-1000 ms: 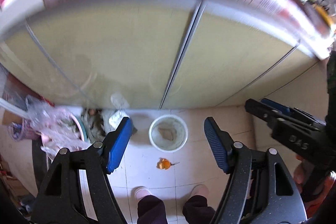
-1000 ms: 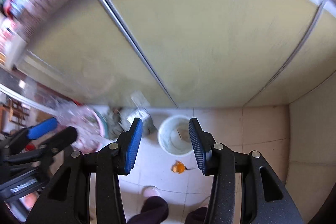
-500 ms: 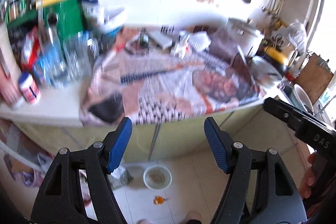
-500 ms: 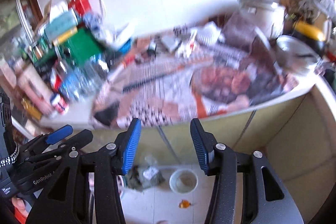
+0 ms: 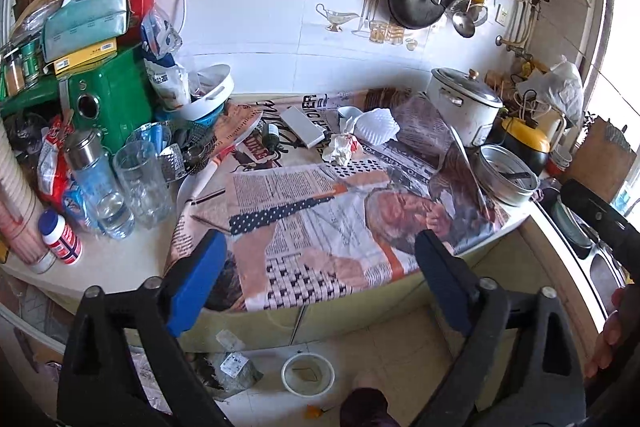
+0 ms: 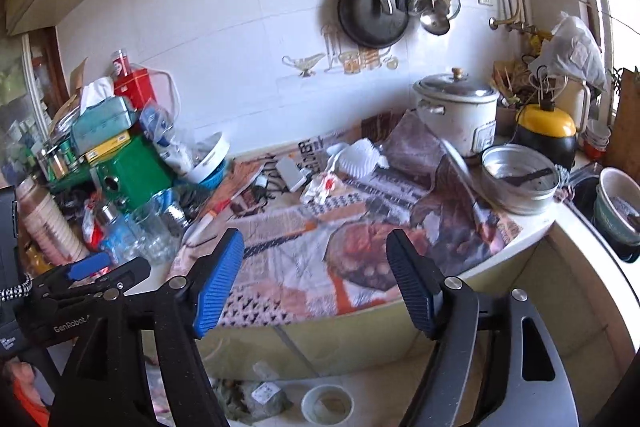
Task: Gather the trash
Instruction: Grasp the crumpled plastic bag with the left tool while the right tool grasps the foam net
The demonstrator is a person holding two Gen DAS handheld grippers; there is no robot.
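A crumpled white and red wrapper [image 5: 339, 148] lies on the newspaper-covered counter [image 5: 312, 223], next to a white foam fruit net [image 5: 378, 127]. Both show in the right wrist view: the wrapper [image 6: 319, 187] and the foam net [image 6: 360, 157]. A white bucket [image 5: 307, 374] stands on the floor below the counter, also in the right wrist view [image 6: 327, 405]. My left gripper [image 5: 320, 283] is open and empty in front of the counter edge. My right gripper [image 6: 316, 279] is open and empty too.
Left of the newspaper stand glasses [image 5: 142, 183], a bottle, a green box [image 5: 106, 99] and a colander. A rice cooker [image 5: 464, 107] and a metal pot [image 5: 506, 179] sit at the right. Pans hang on the wall. Bagged rubbish [image 5: 236, 371] lies on the floor.
Both grippers have swung up from the floor and cupboard doors to face the counter top. The view has gone from blurred to sharp. Both stay open.
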